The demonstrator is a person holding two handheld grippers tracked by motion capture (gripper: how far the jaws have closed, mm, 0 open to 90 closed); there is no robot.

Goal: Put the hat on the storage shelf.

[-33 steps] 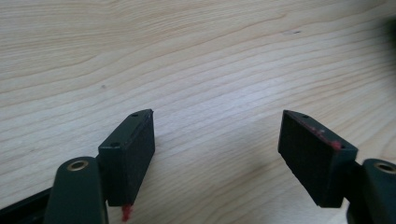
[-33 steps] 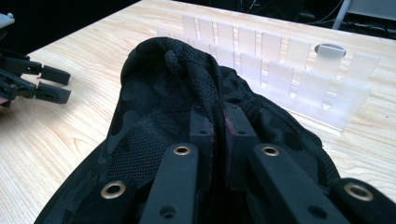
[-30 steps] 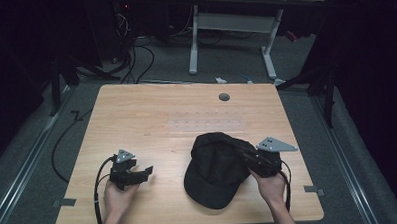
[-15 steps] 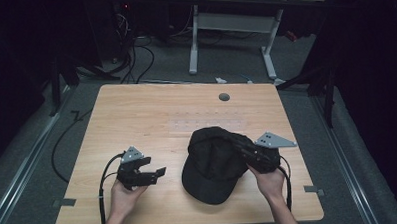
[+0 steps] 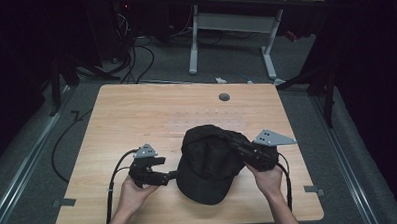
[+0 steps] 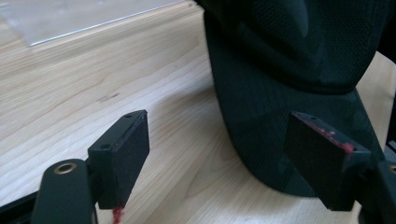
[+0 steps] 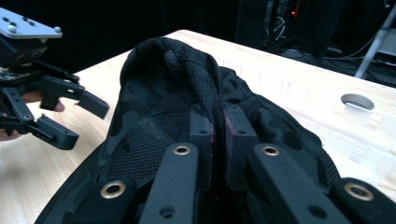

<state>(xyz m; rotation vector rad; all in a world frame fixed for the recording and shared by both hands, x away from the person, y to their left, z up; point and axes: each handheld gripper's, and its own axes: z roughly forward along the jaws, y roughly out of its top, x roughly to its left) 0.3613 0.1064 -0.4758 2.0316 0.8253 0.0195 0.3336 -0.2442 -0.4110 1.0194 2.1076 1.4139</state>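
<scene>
High view: a black cap (image 5: 208, 164) lies on the near half of the wooden table (image 5: 136, 114), between the 2 grippers. Its long axis runs from the far side toward the person, with the brim at the near edge and the crown farther off. The right gripper (image 5: 243, 149) is clamped on the fabric at the cap's right side. The left gripper (image 5: 169, 175) sits at the cap's left edge, its tips reaching the brim. A round hole (image 5: 224, 97) shows in the far part of the table.

Left gripper view: the 2 jaws stand apart and have just been opening. Bare wood lies between them; the cap's brim (image 6: 285, 140) rests just ahead, near the right-hand jaw, not pinched.

Right gripper view: the jaws are clenched on a raised fold of mesh and camouflage fabric (image 7: 187, 84). The left gripper (image 7: 74, 119) hovers beside the cap, released.
</scene>
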